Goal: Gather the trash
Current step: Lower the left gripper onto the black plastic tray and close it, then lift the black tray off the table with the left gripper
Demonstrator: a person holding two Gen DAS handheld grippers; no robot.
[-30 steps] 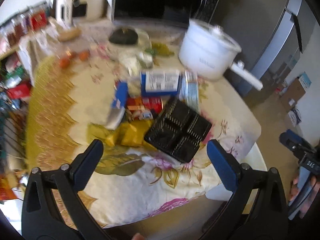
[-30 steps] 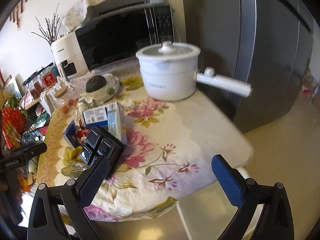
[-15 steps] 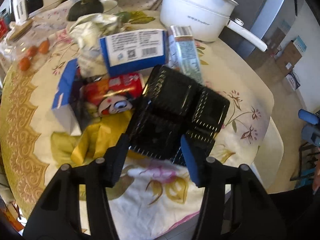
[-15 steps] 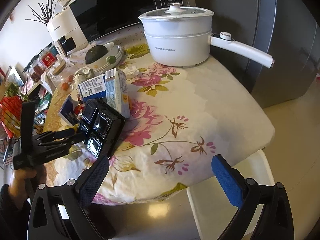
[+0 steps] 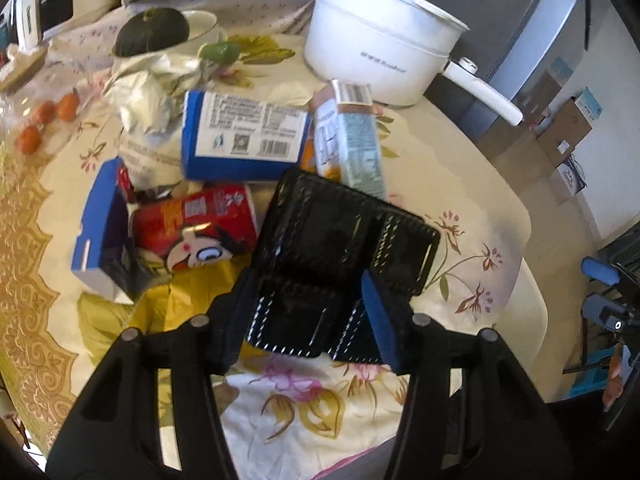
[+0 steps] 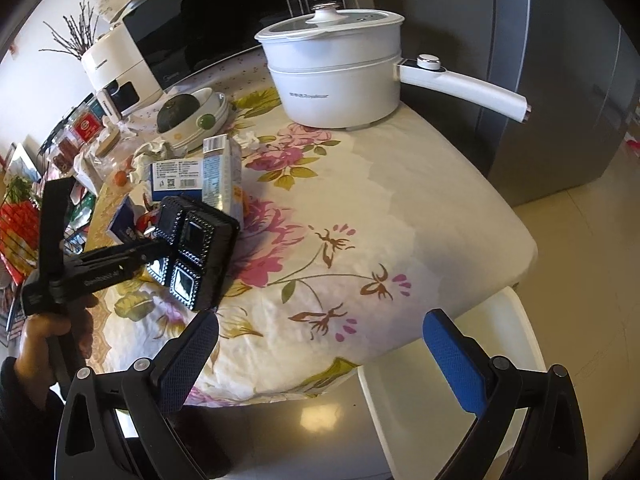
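Note:
A black plastic compartment tray point(image 5: 340, 232) lies tilted on a pile of trash on the flowered tablecloth point(image 5: 460, 184). My left gripper point(image 5: 308, 292) is shut on the tray's near compartment, one pad on each side wall. The right wrist view shows the same tray point(image 6: 196, 248) with the left gripper point(image 6: 160, 245) on its left side. Behind the tray lie a blue-and-white carton point(image 5: 244, 136), a drink carton point(image 5: 348, 140), a red snack packet point(image 5: 196, 224), a blue box point(image 5: 100, 232) and a yellow wrapper point(image 5: 192, 300). My right gripper point(image 6: 320, 326) hangs open over the table's near edge, holding nothing.
A white lidded pot point(image 6: 336, 64) with a long handle stands at the back of the table. A dark squash sits in a bowl point(image 5: 152, 32), with a microwave point(image 6: 224, 28) behind it. A white chair point(image 6: 460, 380) stands at the table's near corner and a grey fridge point(image 6: 540, 80) at the right.
My left gripper came down and forward onto the pile, and its wide jaws closed on the black tray. The right gripper stayed open and barely moved.

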